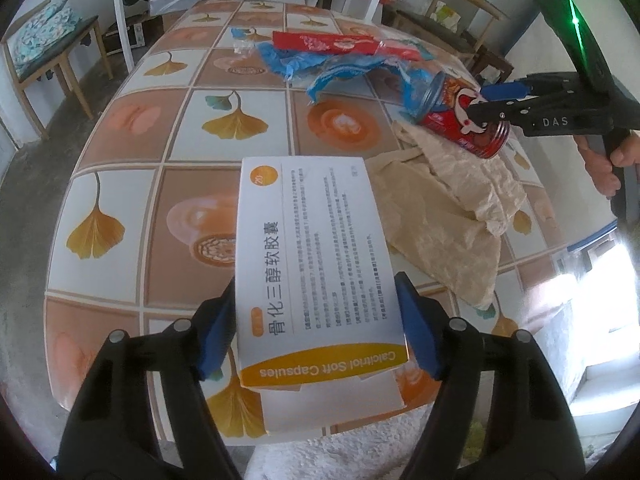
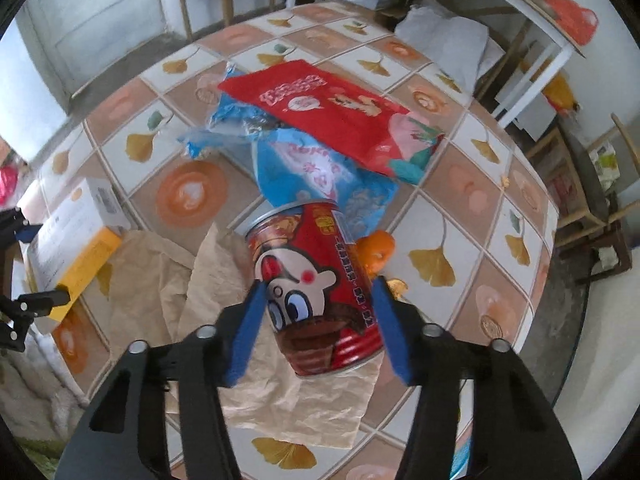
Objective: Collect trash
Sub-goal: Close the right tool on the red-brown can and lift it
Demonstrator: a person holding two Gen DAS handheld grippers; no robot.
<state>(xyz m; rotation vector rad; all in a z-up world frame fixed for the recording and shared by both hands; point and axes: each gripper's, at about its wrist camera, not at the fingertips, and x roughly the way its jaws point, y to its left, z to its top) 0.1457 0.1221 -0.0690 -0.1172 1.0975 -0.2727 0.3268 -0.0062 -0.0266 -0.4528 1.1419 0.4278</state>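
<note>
The left tongs (image 1: pixel 318 322) pinch a white and orange medicine box (image 1: pixel 312 248) above the near edge of the tiled counter (image 1: pixel 132 152). The right tongs (image 2: pixel 318 326) straddle a red can (image 2: pixel 316 288) lying on crumpled brown paper (image 2: pixel 168 280), pads at its sides; whether they press it I cannot tell. Red and blue wrappers (image 2: pixel 320 120) lie just beyond.

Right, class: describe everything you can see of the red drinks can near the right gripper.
The red can is a metal-looking cylinder with silvery rims and a cartoon face with big eyes and a red cheek spot printed on its side. It lies tipped over on crumpled beige paper, its top end toward a blue wrapper. The right gripper straddles its lower half, blue pads against or very near its sides. An orange peel sits beside it.
</note>
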